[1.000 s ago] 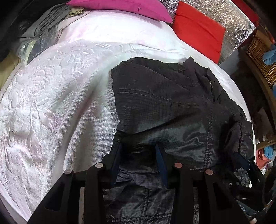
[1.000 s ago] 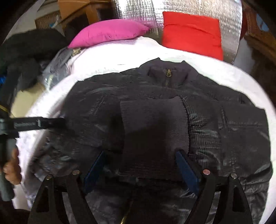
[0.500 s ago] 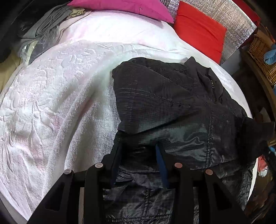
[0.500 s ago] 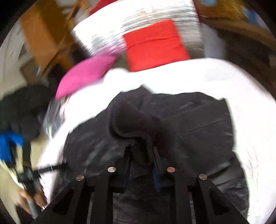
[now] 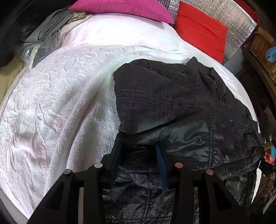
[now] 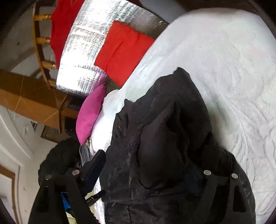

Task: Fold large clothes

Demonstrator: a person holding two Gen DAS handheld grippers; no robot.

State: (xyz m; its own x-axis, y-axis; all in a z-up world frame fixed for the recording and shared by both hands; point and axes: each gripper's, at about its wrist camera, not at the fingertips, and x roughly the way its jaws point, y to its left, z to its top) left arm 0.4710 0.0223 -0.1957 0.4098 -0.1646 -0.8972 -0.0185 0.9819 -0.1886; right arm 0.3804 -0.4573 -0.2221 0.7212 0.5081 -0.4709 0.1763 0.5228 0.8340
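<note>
In the left wrist view, a black jacket (image 5: pixel 181 110) lies on a white textured bedspread (image 5: pixel 51 106), toward the right half of the bed, with its collar and zip pointing to the far right edge. A fold of the shiny fabric drapes over the lower part of the garment. The left gripper (image 5: pixel 139 155) points down at the near edge of the jacket, its 2 fingers partly apart with a bunch of the dark fabric gathered between them; the pads appear to press on that fabric. At the head of the bed sit a magenta pillow (image 5: pixel 124 8) and, just beside it, a red pillow (image 5: pixel 201 34) against a silver quilted panel (image 5: pixel 238 22). A grey garment (image 5: pixel 50 29) lies crumpled at the far left edge. In the right wrist view, strongly tilted, the same jacket (image 6: pixel 163 137) fills the centre, heaped over the bedspread (image 6: pixel 232 69). The right gripper (image 6: pixel 151 165) has its jaws opening wide, 1 finger on each side of the jacket's bulk; the fabric lies between them, but the pads do not clamp it. The red pillow (image 6: pixel 122 51) and magenta pillow (image 6: pixel 89 115) appear at upper left.
</note>
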